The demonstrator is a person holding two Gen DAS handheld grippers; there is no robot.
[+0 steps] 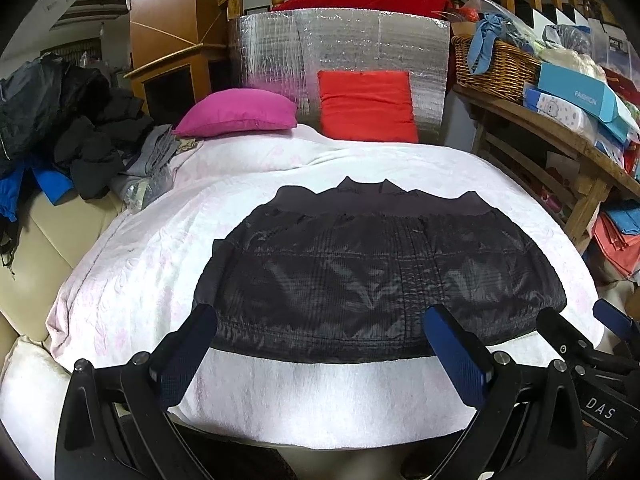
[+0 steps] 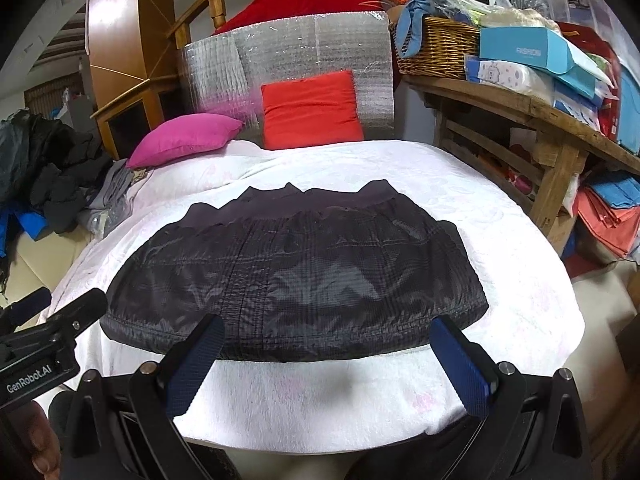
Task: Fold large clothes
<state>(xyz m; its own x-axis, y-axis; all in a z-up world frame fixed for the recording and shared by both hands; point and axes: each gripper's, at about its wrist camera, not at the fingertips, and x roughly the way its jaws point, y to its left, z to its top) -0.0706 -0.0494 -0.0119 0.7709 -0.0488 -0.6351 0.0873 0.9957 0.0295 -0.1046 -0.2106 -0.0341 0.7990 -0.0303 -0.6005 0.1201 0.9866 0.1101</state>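
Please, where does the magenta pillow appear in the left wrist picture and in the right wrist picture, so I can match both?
Left wrist view: the magenta pillow lies upper left of centre, at the far edge of the white quilt.
Right wrist view: the magenta pillow lies further left, at mid height.
Shared landmark: the square red cushion stands just right of it in both.

"FASHION" in pale letters on the blue box (image 1: 576, 98) lying on the wooden shelf (image 1: 532, 120) at right. "DAS" in white on the black body of the right gripper (image 1: 600, 410). "GenRobot.AI" in white on the left gripper (image 2: 30, 382). On a box further back, lettering too small to read.
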